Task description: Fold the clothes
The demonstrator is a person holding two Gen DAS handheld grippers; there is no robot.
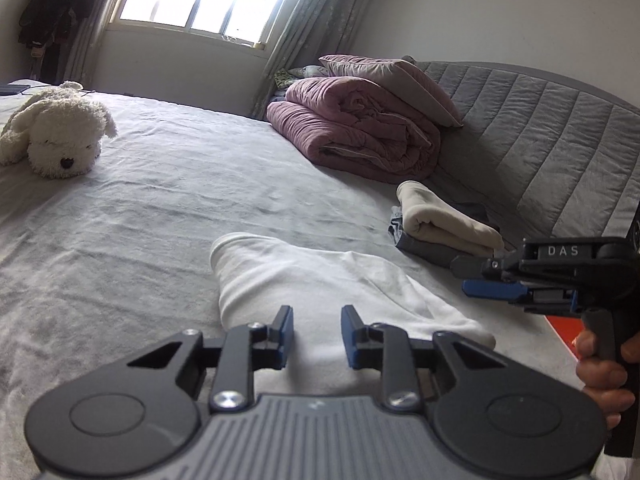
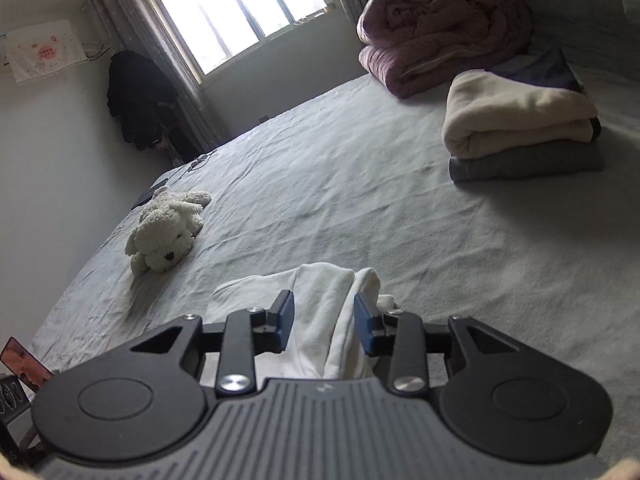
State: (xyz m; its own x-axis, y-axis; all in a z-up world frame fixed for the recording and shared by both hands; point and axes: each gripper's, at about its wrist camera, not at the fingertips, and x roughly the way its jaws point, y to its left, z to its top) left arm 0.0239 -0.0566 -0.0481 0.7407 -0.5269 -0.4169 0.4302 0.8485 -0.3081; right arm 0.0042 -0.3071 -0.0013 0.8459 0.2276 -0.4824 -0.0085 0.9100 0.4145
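Your right hand-held gripper (image 2: 324,326) has a bunched fold of the white garment (image 1: 320,284) between its spread jaws, pads not clearly pressing. Your left hand-held gripper (image 1: 317,334) hovers spread above the same cloth, which stretches away from you across the bed (image 1: 160,200). Farther off sits the folded stack (image 2: 520,132).

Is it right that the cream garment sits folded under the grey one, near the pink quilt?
No. The cream garment lies on top of the grey one, not under it. The right wrist view shows this plainly. It is folded, and the pile does sit near the pink quilt.
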